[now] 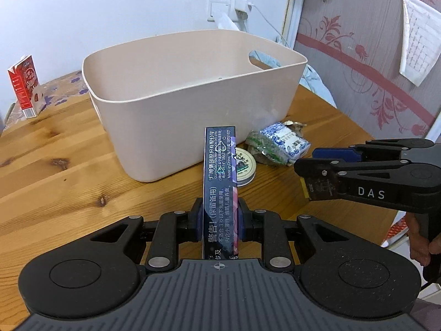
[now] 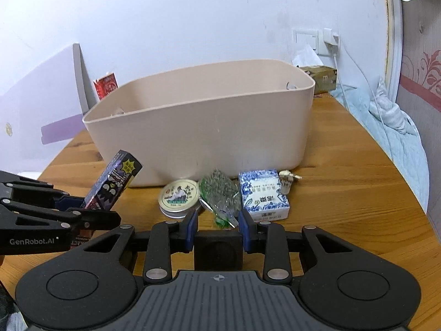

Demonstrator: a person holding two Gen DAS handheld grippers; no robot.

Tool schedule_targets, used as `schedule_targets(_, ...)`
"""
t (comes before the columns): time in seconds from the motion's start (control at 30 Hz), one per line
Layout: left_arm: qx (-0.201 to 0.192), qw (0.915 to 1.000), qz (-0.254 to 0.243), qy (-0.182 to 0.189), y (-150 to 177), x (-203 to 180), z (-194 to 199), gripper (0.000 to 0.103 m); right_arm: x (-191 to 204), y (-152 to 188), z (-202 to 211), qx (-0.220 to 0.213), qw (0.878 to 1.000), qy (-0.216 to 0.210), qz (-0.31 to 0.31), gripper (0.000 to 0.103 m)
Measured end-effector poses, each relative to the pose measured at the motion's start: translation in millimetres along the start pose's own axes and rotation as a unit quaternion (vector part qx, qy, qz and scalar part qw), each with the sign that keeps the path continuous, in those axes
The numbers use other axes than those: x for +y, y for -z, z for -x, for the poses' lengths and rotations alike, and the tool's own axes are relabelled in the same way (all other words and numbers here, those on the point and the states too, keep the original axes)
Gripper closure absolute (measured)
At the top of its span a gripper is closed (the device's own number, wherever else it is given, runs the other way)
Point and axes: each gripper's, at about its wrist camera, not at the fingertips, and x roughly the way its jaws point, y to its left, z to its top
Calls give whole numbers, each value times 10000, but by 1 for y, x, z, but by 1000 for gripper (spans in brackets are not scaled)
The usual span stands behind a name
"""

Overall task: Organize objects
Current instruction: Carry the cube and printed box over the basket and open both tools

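**Both tools loaded in front of the bin**

The left tool (image 1: pixel 219 220) is closed on a long dark box (image 1: pixel 220 182), its blue pads pressing the box's two narrow sides; the box stands up between them, printed face toward the camera, its top end in front of the bin's near wall. In the right wrist view the same box (image 2: pixel 114 184) tilts up out of that tool, clear of the bench.

The right tool (image 2: pixel 218 230) is closed on a small black cube (image 2: pixel 218 251), which fills the gap between its pads.

The beige bin (image 1: pixel 176 127) sits in the middle of the wooden bench (image 1: pixel 55 171), open at the top, with a handle cutout in its far right wall. What shows of its inside is bare.

Just before the bin's near wall lies a row of small things: a round tin (image 2: pixel 179 197), a clear bag of green leaves (image 2: pixel 220 195), a blue-and-white packet (image 2: pixel 264 193) and a tiny bottle (image 2: pixel 286 182). The bag lies between tin and packet, very close to both; whether it touches them I cannot tell.

Open bench lies to the left of the bin as far as a red carton (image 1: pixel 24 85) near the far left edge. On the right the bench's rounded edge borders a bed with a pale quilt (image 2: pixel 391 121).
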Motion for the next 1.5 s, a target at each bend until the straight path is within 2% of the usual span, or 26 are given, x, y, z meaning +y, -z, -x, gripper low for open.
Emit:
schedule_targets(0.2,-116,9999,84,-12,-2,-3,8,80,-5,-5,9,-107,9999,-4,-37,72)
schedule_targets(0.4,-482,9988,57,-57,-10,-6,34,80,-11,-20,24,-381,9991,158,121,72)
schedule_targets(0.63,-896,9956,197,-210,-28,1,54,80,-21,-52,39,-757,9969,177,140,72)
schedule_targets(0.93,-1300,9905,215,-394,-66,8,58,80,-23,-101,39,-1213,9916,269,358,72)
schedule_targets(1.03,-1393,9891,293,-365,-81,14,54,80,-23,-118,36,-1366,9894,279,410,72)
schedule_targets(1.2,-1394,9881,392,-526,-103,23,37,79,-22,-140,24,-1473,9879,239,434,72)
schedule_targets(1.5,-1029,9889,766,-745,-128,40,-19,80,-27,-164,-21,-1379,9897,202,328,72)
